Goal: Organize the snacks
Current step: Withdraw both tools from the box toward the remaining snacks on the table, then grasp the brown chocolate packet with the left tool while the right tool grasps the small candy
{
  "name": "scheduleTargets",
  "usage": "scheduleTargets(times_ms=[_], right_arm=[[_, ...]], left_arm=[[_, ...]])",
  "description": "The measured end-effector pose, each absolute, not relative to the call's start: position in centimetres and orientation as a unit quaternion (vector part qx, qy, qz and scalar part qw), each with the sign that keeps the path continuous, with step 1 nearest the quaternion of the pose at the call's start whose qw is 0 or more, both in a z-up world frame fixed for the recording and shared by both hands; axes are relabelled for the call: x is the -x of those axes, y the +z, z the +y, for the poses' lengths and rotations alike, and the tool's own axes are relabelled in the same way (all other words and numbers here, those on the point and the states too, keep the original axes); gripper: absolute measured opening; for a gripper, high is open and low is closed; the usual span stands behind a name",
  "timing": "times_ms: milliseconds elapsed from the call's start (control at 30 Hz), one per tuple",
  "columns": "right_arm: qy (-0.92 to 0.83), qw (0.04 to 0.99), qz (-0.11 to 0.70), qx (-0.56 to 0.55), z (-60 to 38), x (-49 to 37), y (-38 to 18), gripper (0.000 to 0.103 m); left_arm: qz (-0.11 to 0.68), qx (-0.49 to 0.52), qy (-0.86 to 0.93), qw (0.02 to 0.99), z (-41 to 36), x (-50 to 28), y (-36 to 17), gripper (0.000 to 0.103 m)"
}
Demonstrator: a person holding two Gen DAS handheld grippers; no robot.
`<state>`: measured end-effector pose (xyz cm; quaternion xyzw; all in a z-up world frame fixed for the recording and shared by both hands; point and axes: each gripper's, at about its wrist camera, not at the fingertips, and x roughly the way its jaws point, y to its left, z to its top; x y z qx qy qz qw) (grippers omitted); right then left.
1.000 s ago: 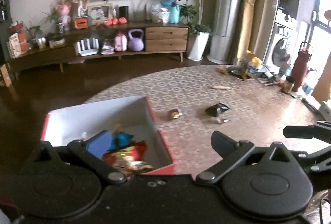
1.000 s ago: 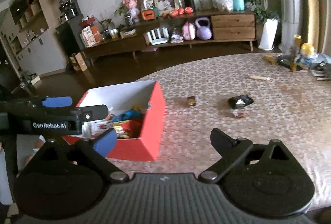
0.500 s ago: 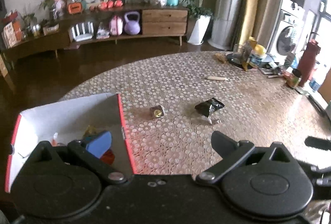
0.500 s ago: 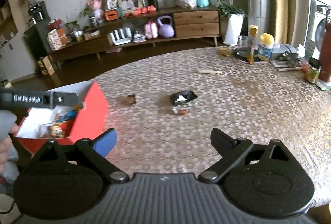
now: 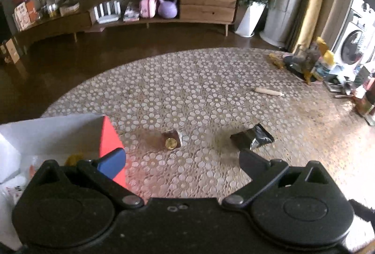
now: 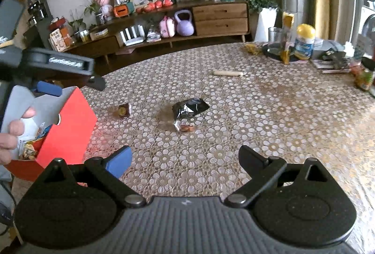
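Observation:
A red box [image 5: 110, 136] with a white inside stands at the table's left and holds several wrapped snacks [image 6: 29, 148]. On the patterned tablecloth lie a small brown snack with a gold disc [image 5: 171, 140], a black foil packet [image 5: 252, 138] and, in the right wrist view, a little orange-and-silver wrapped snack [image 6: 185, 126] just in front of the black foil packet [image 6: 189, 107]. My left gripper [image 5: 181, 160] is open and empty, over the box's right corner. My right gripper [image 6: 185, 159] is open and empty, short of the little snack. The left gripper [image 6: 72, 85] hovers above the box [image 6: 68, 127].
A hand [image 6: 11, 134] shows at the box's left side. A pale wooden stick [image 6: 227, 73] lies farther back. A glass, a yellow-lidded jar [image 6: 304, 41] and other clutter crowd the table's far right. A long wooden sideboard [image 5: 206, 5] stands beyond the dark floor.
Both grippers have swung right, away from the box, which has slid to the left edge of both views. The loose snacks now sit closer and more central. Both stay open.

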<state>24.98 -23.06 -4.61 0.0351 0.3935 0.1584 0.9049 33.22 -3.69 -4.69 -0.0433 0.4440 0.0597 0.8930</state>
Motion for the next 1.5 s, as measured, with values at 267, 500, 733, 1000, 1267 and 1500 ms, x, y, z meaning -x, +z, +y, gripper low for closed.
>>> scheduleTargets(times_ms=[267,500,733,1000,1267,1500], right_arm=[[0.184,0.898,0.399,-0.028,-21.4,-29.7,-8.1,0.098],[0.178,0.89,0.42,-0.016,-20.1,-33.9,-11.3,0.096],[0.185,0.883,0.431,-0.012,-19.1,-36.2,-13.0,0.085],[0.191,0.876,0.442,0.016,-17.8,-37.2,-14.3,0.062],[0.184,0.88,0.437,0.033,-17.4,-36.5,-14.5,0.045],[0.18,0.884,0.429,0.036,-17.5,-35.5,-13.6,0.031]], left_arm=[[0.471,0.056,0.09,0.876,-3.3,-38.1,-8.9,0.102],[0.494,0.062,0.112,0.86,-2.1,-41.1,-12.3,0.101],[0.497,0.058,0.115,0.858,-1.6,-42.5,-14.2,0.096],[0.512,0.07,0.126,0.847,-0.5,-43.6,-15.9,0.076],[0.511,0.093,0.118,0.847,0.4,-43.7,-16.6,0.036],[0.508,0.094,0.12,0.848,0.3,-41.7,-16.6,0.029]])
